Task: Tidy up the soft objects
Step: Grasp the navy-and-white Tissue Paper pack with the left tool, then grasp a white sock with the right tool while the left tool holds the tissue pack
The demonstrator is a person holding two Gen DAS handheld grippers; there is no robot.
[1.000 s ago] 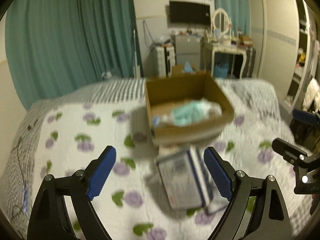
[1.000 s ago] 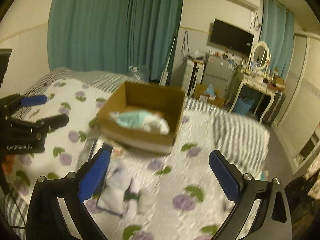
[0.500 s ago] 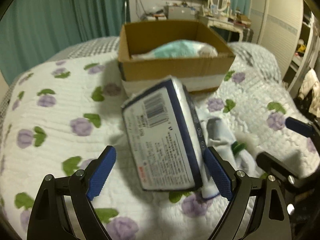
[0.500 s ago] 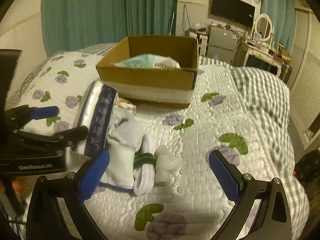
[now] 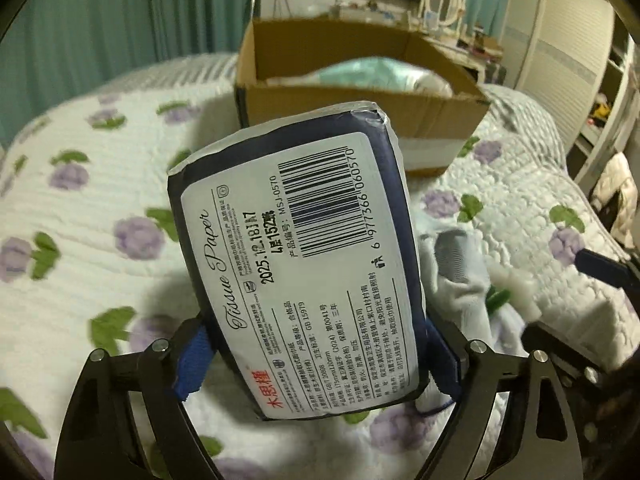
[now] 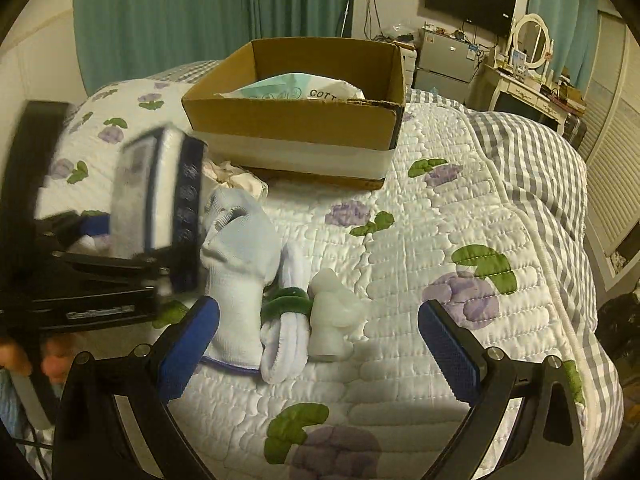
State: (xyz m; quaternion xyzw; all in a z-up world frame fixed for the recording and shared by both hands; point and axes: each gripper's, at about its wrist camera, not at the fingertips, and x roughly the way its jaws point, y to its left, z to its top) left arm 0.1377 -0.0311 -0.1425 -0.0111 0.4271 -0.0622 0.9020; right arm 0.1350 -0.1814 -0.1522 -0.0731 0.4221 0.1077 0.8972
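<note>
- White quilted bedspread with purple flowers (image 6: 420, 240) carries a brown cardboard box (image 6: 296, 120) at 12 o'clock.
- Left gripper (image 5: 316, 356) is clamped on a navy-and-white tissue paper pack (image 5: 304, 256).
- Right gripper (image 6: 316, 344) stands apart over a pale blue sock (image 6: 240, 264).

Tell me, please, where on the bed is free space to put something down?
The quilt is bare to the right of the cardboard box and the socks, out to the checked blanket. It is crowded between the box and the tissue pack, held by the left gripper.

Glossy plastic-wrapped tissue pack (image 5: 304, 264), matt cardboard box (image 6: 296, 120), quilted cloth bedspread (image 6: 460, 240)
</note>
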